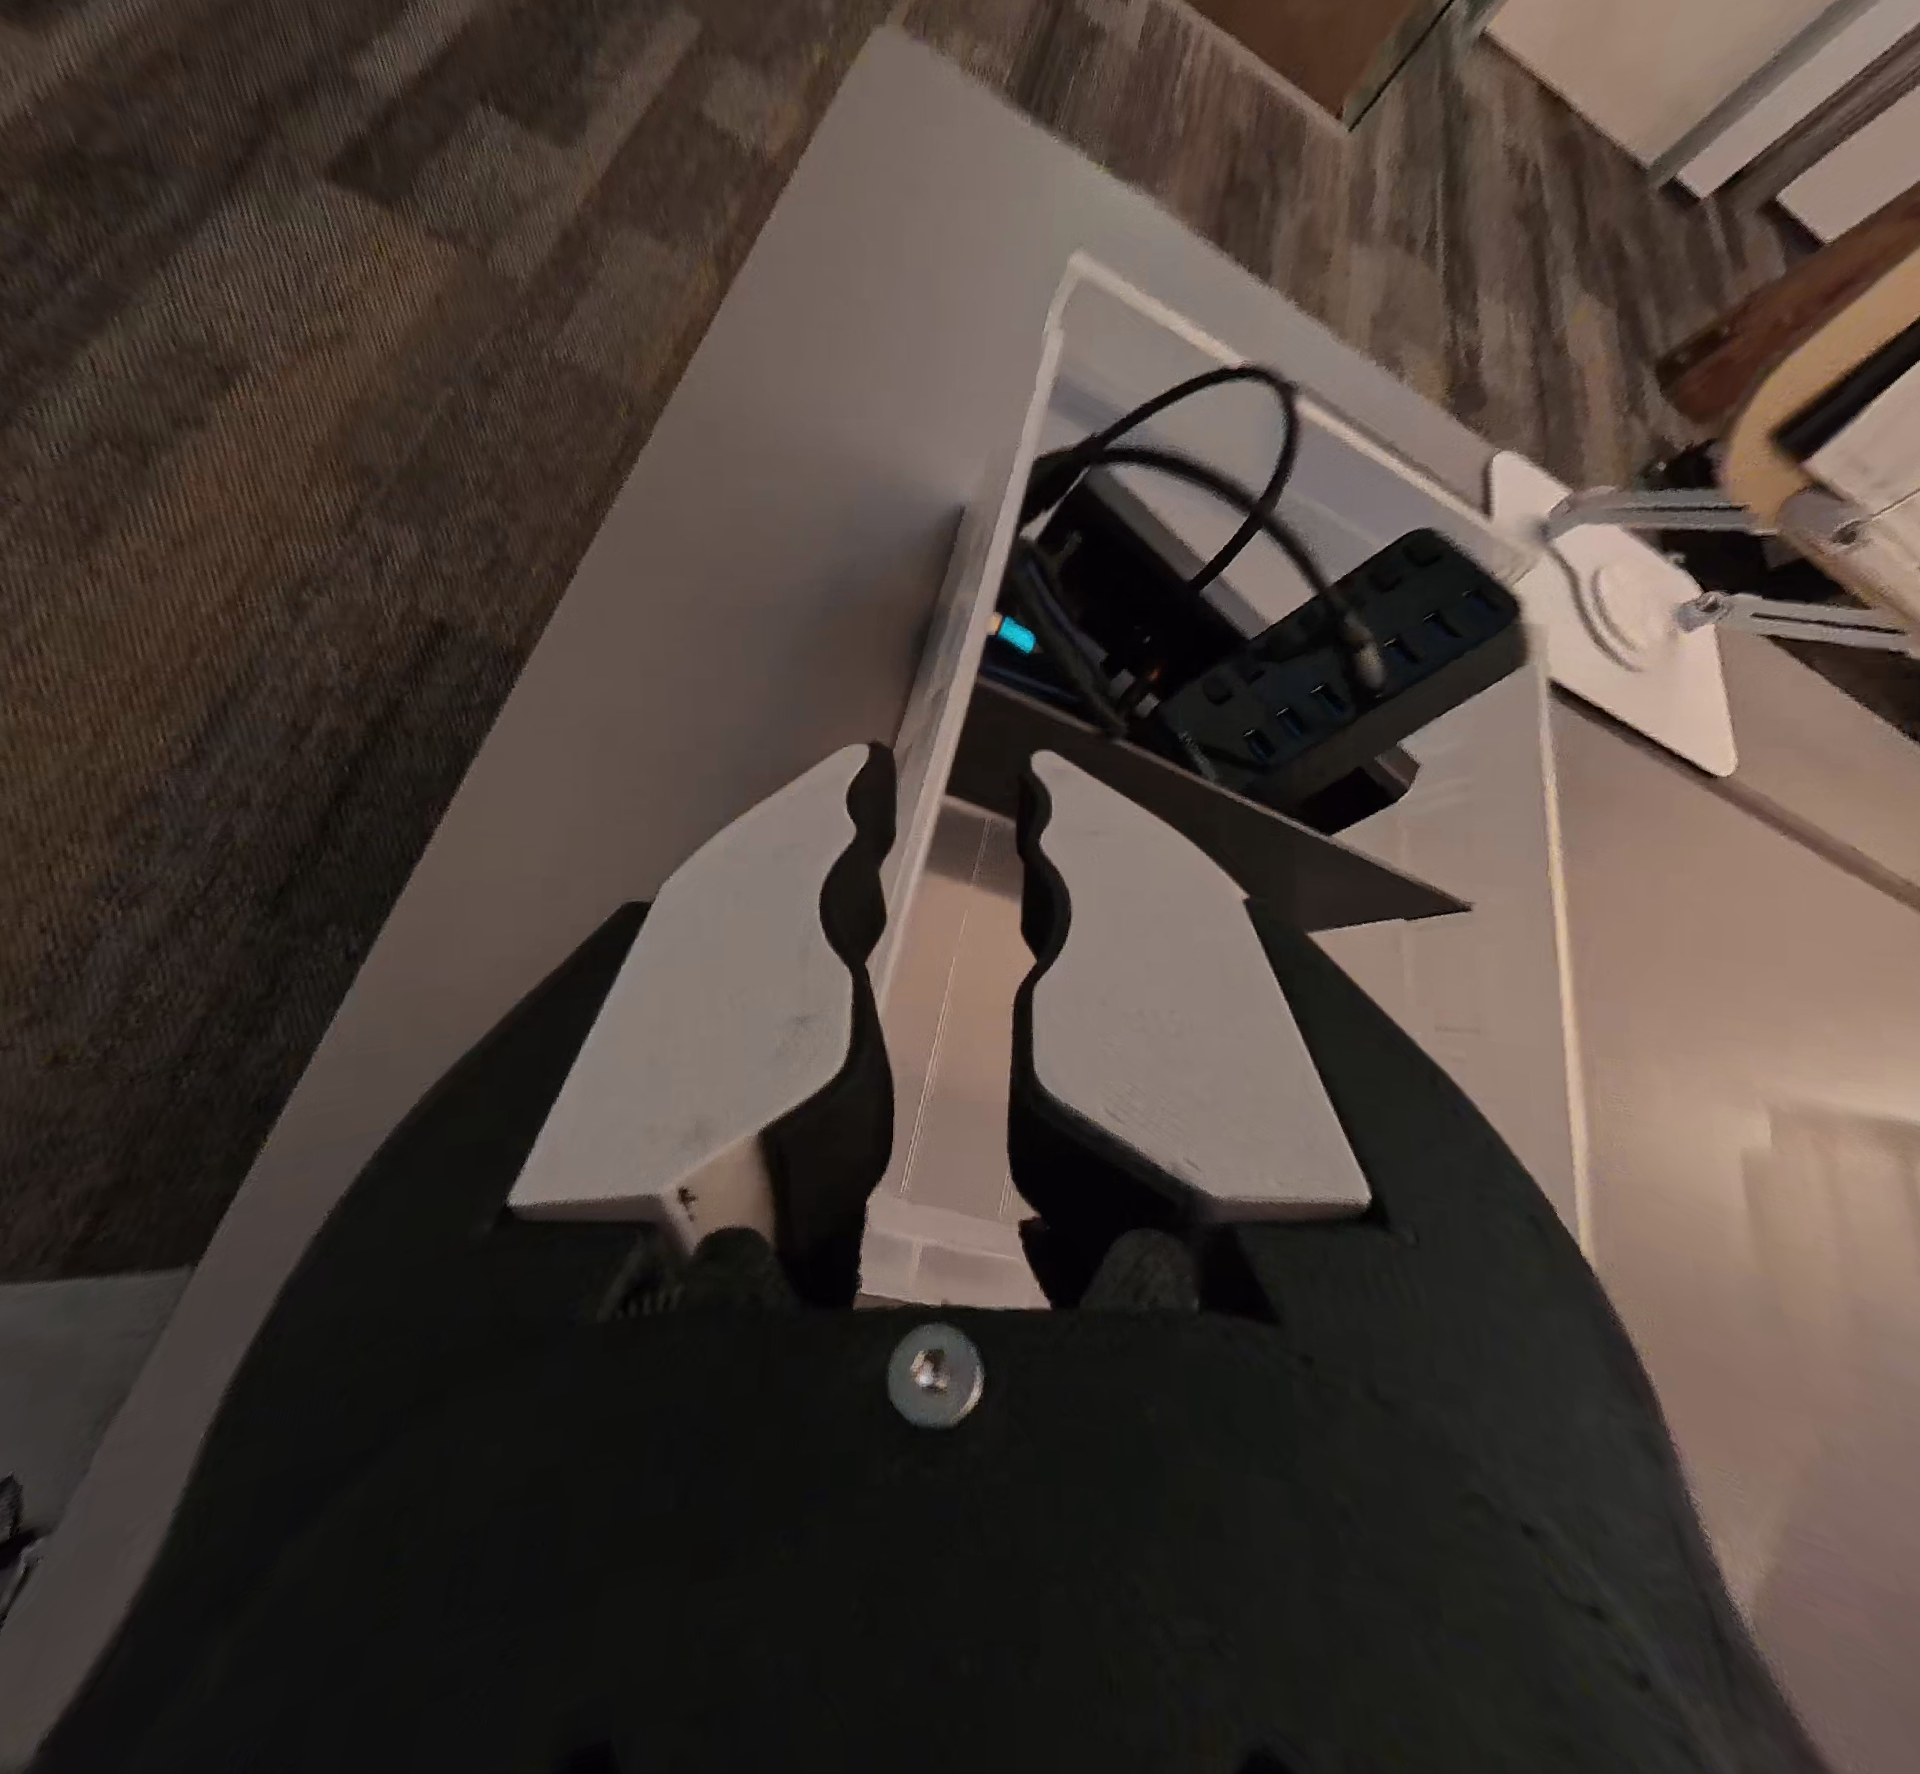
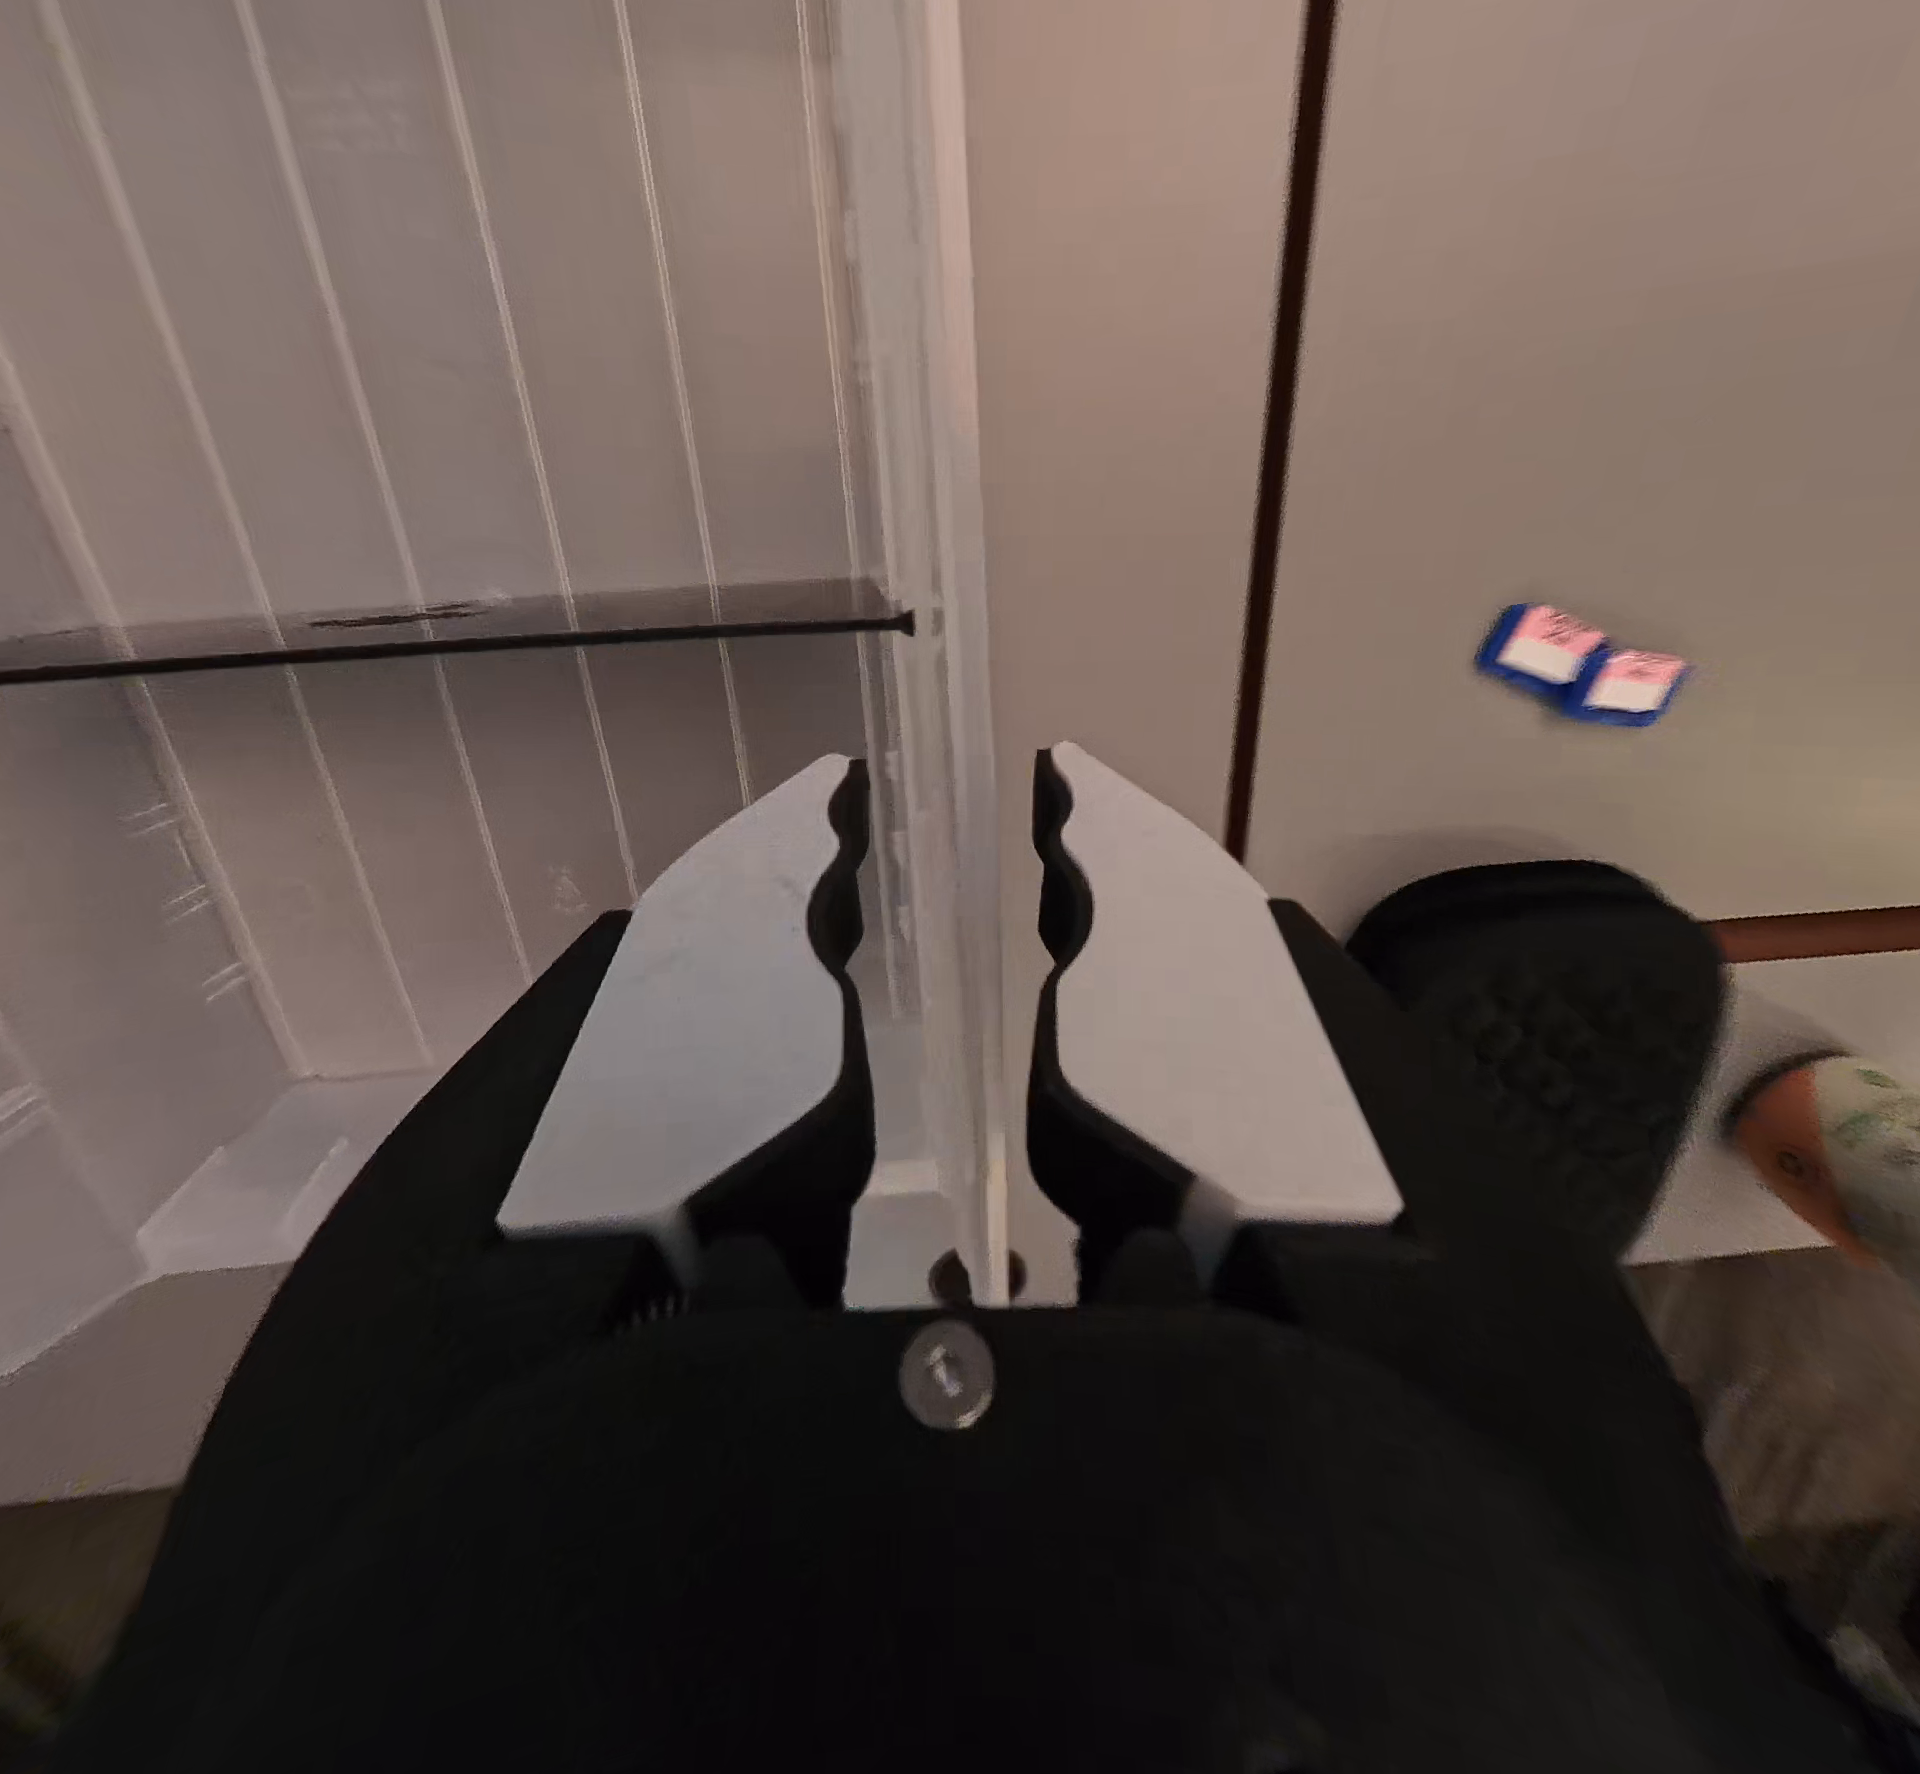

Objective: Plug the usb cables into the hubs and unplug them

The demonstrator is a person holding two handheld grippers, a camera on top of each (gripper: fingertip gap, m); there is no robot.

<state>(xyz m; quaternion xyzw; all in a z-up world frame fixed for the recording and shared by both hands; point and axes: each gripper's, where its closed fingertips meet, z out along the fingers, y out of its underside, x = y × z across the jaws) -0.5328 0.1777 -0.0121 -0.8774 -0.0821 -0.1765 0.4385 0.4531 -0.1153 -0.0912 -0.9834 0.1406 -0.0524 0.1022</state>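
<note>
Both grippers, left (image 1: 956, 789) and right (image 2: 948, 779), straddle opposite walls of the clear bin (image 1: 1023, 519), fingers apart around the rims. The hub (image 1: 1351, 675) and cables (image 1: 1195, 457) lie inside; plugging seemingly hasn't begun.

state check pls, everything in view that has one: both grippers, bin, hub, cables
left hand-held gripper: open, straddling the bin wall, holding nothing
right hand-held gripper: open, straddling the bin's opposite wall, holding nothing
clear plastic bin: lidless, on the table
black USB hub: inside the bin, propped at a tilt, blue ports facing up
black cables: looped above the hub; whether plugged in, cannot tell
</note>
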